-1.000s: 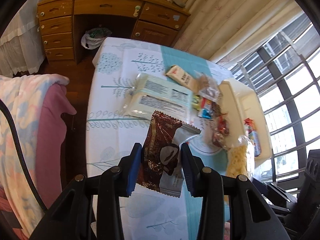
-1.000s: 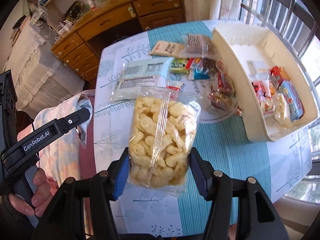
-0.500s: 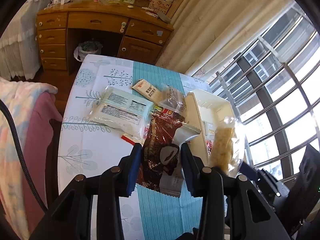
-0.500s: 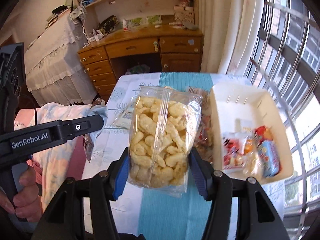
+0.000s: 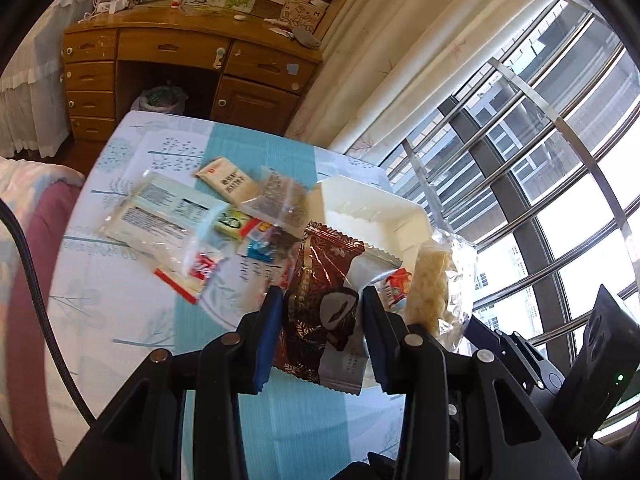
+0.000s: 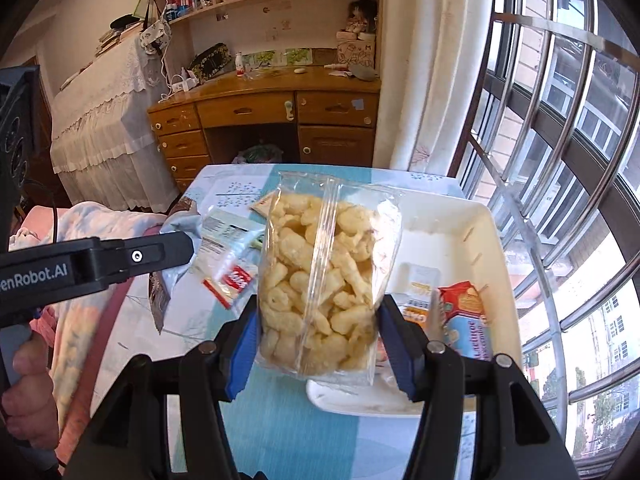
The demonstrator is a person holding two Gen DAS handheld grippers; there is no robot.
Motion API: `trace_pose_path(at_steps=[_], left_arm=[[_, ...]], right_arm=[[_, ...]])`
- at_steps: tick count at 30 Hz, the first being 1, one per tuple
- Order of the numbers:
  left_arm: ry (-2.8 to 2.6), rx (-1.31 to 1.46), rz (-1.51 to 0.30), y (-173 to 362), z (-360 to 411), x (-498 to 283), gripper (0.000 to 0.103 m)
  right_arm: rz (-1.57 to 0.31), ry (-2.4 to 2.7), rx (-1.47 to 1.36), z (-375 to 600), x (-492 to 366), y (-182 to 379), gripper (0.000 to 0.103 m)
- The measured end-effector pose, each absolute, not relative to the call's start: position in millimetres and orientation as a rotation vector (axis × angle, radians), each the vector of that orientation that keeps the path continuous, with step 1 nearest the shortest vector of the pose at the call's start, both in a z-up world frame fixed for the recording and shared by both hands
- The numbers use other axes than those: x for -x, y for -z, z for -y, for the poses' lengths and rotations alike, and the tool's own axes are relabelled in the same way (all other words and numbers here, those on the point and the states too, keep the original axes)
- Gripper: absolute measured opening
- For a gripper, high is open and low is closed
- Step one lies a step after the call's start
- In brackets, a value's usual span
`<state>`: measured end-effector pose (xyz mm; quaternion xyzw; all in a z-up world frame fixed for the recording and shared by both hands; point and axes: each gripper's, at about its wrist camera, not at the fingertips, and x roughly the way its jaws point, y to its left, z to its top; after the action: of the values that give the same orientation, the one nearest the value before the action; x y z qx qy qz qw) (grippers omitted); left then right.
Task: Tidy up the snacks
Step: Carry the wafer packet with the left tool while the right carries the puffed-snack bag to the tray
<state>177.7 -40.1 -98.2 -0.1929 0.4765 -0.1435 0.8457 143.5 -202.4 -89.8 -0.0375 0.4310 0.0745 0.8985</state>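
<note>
Beyond the patterned tablecloth (image 5: 132,312) stand a wooden desk (image 5: 168,60) and curtains (image 5: 400,52).

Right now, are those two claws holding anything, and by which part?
Yes. The left claw pinches a brown snack packet across its lower half. The right claw grips a clear bag of puffed snacks by its lower sides.

Puff bag (image 6: 328,280) hides tray (image 6: 472,240) middle; pkg print unreadable.

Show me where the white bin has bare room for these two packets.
The white bin's far end, beyond the yellow-and-white packet, is bare. Its near end is crowded with the red-and-blue biscuit pack.
</note>
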Motion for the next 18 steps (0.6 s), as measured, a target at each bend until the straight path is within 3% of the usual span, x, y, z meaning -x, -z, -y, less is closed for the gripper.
trace_pose_path(at_steps=[15, 17, 18], left_arm=[[0.368, 0.409, -1.053, 119, 140, -225, 0.039], [0.354, 0.396, -1.067, 122, 150, -231, 0.045], [0.346, 0.390, -1.075, 122, 152, -234, 0.057]], right_arm=[[-0.923, -0.109, 0.028, 290, -178, 114, 0.058], [-0.926, -0.128, -0.006, 299, -180, 116, 0.058], [-0.936, -0.133, -0.020, 302, -182, 118, 0.059]])
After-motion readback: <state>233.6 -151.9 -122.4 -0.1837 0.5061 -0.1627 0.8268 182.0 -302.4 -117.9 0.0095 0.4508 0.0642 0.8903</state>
